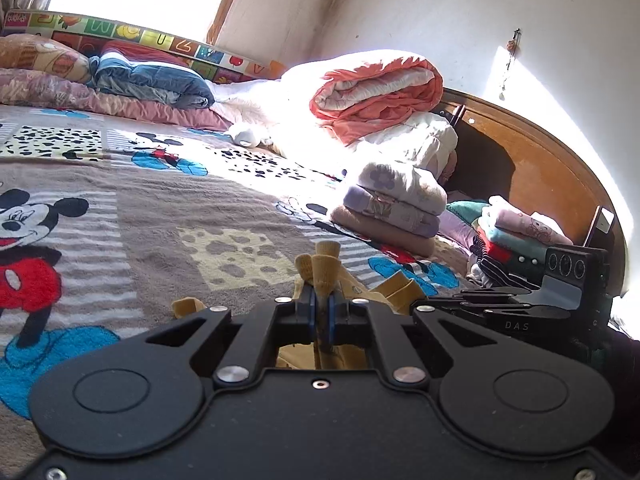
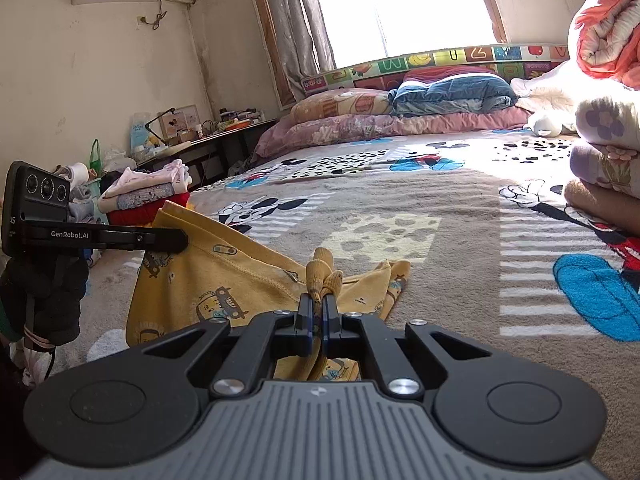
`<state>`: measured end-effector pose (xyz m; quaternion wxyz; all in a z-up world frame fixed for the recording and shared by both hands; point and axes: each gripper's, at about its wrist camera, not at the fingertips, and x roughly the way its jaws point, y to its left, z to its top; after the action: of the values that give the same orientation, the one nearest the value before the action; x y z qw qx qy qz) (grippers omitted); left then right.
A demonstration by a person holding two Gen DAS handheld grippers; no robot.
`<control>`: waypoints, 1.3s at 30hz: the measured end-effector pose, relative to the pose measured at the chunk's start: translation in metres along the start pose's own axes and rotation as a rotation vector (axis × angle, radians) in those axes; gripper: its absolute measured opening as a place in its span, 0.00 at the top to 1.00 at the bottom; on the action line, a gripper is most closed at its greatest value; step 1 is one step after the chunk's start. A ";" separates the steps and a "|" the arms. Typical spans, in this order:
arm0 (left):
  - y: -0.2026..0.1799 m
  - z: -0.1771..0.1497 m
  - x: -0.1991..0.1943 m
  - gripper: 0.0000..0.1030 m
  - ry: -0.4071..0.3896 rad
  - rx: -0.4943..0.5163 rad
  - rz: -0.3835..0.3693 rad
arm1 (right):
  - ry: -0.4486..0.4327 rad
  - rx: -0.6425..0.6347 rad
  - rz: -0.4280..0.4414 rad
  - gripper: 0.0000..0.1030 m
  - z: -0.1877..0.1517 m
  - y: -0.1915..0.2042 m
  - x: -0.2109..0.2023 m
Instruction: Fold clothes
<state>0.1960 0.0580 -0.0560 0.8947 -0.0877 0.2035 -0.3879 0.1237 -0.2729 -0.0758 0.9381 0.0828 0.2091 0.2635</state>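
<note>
Closest to each camera, both tongs are clamped on the same yellow garment [image 2: 224,276], a small piece of clothing printed with little cars. The left tongs [image 1: 322,304] pinch a bunched ribbed edge of the fabric, which stands up just past the blue pads. The right tongs [image 2: 318,308] are pressed together on another ribbed edge in the same way. In the right wrist view the left tongs appear from the side, at the left, with their tip touching the upper edge of the cloth, and the fabric hangs between the two grips, with its lower part on the bed [image 2: 440,200]. The bed has a brown cover with cartoon mice. A little farther, on the right side, folded clothes [image 1: 394,208] are stacked in a pile. Behind them lies a rolled orange quilt [image 1: 376,88]. At the far end are pillows [image 2: 344,108], a blue folded blanket [image 2: 452,94] and the bright window [image 2: 400,4].
</note>
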 end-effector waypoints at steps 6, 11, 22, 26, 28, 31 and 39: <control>0.020 0.014 0.015 0.97 -0.029 -0.011 0.042 | -0.101 -0.036 -0.021 0.94 0.026 -0.009 0.013; 0.041 0.008 0.031 0.97 0.002 -0.057 0.074 | -0.131 -0.047 -0.020 0.94 0.037 -0.021 0.029; 0.068 -0.010 0.054 0.97 0.077 -0.162 0.119 | -0.010 0.088 0.043 0.94 0.036 -0.058 0.076; 0.076 -0.017 0.067 0.97 0.140 -0.194 0.151 | 0.056 0.143 0.033 0.94 0.025 -0.063 0.089; 0.080 -0.019 0.072 0.95 0.169 -0.215 0.171 | 0.100 0.166 0.025 0.94 0.020 -0.066 0.096; 0.083 -0.021 0.073 0.91 0.178 -0.233 0.179 | 0.156 0.216 0.005 0.88 0.014 -0.073 0.104; 0.083 -0.020 0.072 0.92 0.153 -0.233 0.188 | 0.110 0.200 0.019 0.85 0.018 -0.073 0.100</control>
<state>0.2865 0.0625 -0.1217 0.8927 -0.1414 0.3218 -0.2819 0.2424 -0.2826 -0.1138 0.9096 0.1635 0.2848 0.2543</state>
